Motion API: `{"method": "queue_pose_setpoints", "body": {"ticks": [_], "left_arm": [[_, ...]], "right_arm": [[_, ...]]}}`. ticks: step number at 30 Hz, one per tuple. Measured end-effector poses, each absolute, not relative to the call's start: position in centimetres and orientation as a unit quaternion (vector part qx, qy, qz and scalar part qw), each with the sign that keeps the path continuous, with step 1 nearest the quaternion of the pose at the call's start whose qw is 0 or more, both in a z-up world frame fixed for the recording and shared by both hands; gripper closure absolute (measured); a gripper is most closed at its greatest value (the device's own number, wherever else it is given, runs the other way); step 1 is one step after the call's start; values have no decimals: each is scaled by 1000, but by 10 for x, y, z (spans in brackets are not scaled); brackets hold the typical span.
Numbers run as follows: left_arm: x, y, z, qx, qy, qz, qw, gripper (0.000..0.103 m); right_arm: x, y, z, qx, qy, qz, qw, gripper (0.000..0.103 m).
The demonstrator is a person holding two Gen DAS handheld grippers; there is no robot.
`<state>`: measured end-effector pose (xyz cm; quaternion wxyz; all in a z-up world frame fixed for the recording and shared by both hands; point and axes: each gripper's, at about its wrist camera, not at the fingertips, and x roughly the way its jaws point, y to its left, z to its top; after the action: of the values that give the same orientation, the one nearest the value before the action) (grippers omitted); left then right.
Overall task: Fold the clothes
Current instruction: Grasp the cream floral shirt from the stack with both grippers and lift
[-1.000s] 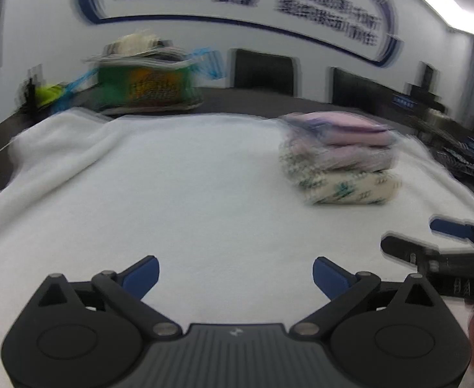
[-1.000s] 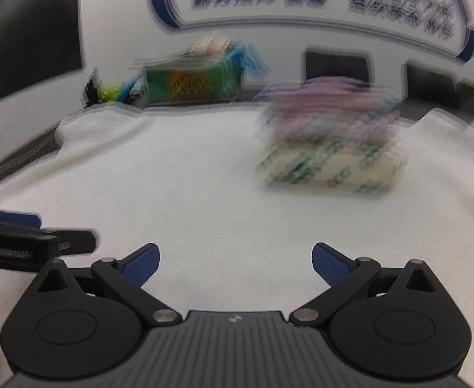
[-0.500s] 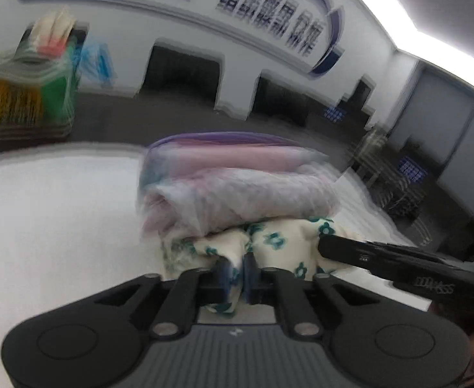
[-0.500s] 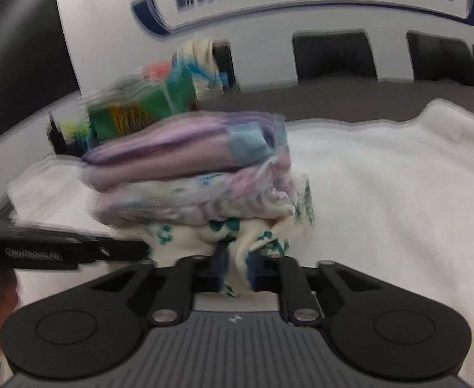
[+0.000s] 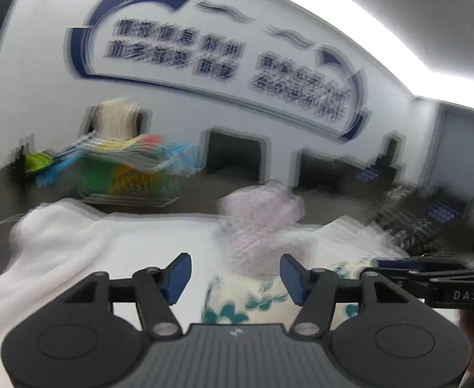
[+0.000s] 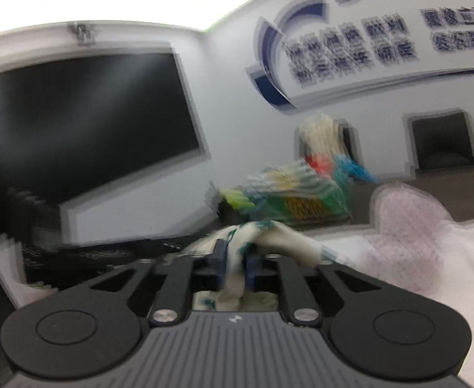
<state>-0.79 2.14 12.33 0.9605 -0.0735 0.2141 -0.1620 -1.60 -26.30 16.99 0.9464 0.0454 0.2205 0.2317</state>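
Note:
A cream garment with teal flowers (image 5: 237, 300) lies just ahead of my left gripper (image 5: 235, 274), which is open around nothing. Pink and lilac folded clothes (image 5: 263, 216) sit blurred on top of it. My right gripper (image 6: 235, 271) is shut on the same cream flowered garment (image 6: 269, 237), with a twist of cloth between its pads. The pink clothes (image 6: 411, 229) show to its right. The right gripper also appears at the right edge of the left wrist view (image 5: 431, 273). All rests on a white towel-covered table (image 5: 75, 258).
A green and yellow basket piled with colourful clothes (image 5: 130, 174) stands at the back left of the table, also in the right wrist view (image 6: 295, 200). Dark chairs (image 5: 233, 158) line the wall behind. A large black screen (image 6: 85, 123) is on the left wall.
My left gripper has opened and let go of the flowered garment. My right gripper stays shut on it and has swung left, pulling the cloth. Both views are blurred by motion.

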Motion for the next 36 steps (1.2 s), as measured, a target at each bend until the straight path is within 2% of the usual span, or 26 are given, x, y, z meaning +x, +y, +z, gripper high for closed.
{"method": "queue_pose_setpoints", "body": {"ticks": [1, 4, 6, 8, 12, 14, 15, 18, 19, 20, 21, 22, 23, 24, 27, 33, 36], "left_arm": [[-15, 32, 105, -78, 231, -169, 955, 44], [-55, 59, 58, -118, 261, -214, 934, 40], [-76, 70, 35, -113, 275, -212, 931, 38], [-85, 65, 15, -102, 300, -203, 927, 38], [-108, 51, 15, -54, 313, -184, 930, 39], [-114, 45, 14, -15, 314, -153, 937, 47], [-117, 43, 14, 2, 315, -137, 939, 47], [-117, 60, 8, -5, 330, -123, 936, 45], [-116, 64, 5, -13, 333, -121, 935, 49], [-120, 65, 6, -14, 323, -115, 939, 67], [-120, 66, 8, -10, 321, -105, 941, 80], [-121, 67, 9, -7, 314, -104, 944, 103], [-120, 70, 12, -25, 308, -128, 942, 102], [-120, 74, 18, -45, 301, -141, 942, 102], [-116, 88, 74, -56, 224, -146, 962, 103], [-172, 106, 295, 44, 5, -152, 987, 103], [-214, 108, 378, 85, -73, -115, 987, 103]], "right_arm": [[-15, -253, 148, 3, 240, 189, 952, 61], [-46, -236, 115, -81, 224, 147, 960, 56], [-78, -231, 98, -95, 206, 159, 961, 43], [-96, -224, 83, -94, 221, 175, 955, 43], [-132, -205, 61, -126, 251, 174, 944, 43], [-136, -198, 51, -144, 258, 164, 941, 44], [-139, -195, 46, -150, 259, 162, 940, 44], [-144, -191, 33, -171, 260, 165, 936, 44], [-142, -191, 28, -179, 258, 163, 935, 44], [-135, -191, 23, -176, 263, 157, 936, 49], [-126, -190, 18, -169, 271, 150, 936, 68], [-118, -190, 13, -156, 288, 149, 933, 84], [-111, -190, 11, -139, 300, 153, 931, 101], [-108, -190, 12, -126, 300, 153, 933, 102], [-115, -182, 58, -143, 208, 129, 959, 102], [-162, -165, 244, -202, -34, 126, 970, 102], [-211, -160, 330, -209, -143, 128, 959, 102]]}}
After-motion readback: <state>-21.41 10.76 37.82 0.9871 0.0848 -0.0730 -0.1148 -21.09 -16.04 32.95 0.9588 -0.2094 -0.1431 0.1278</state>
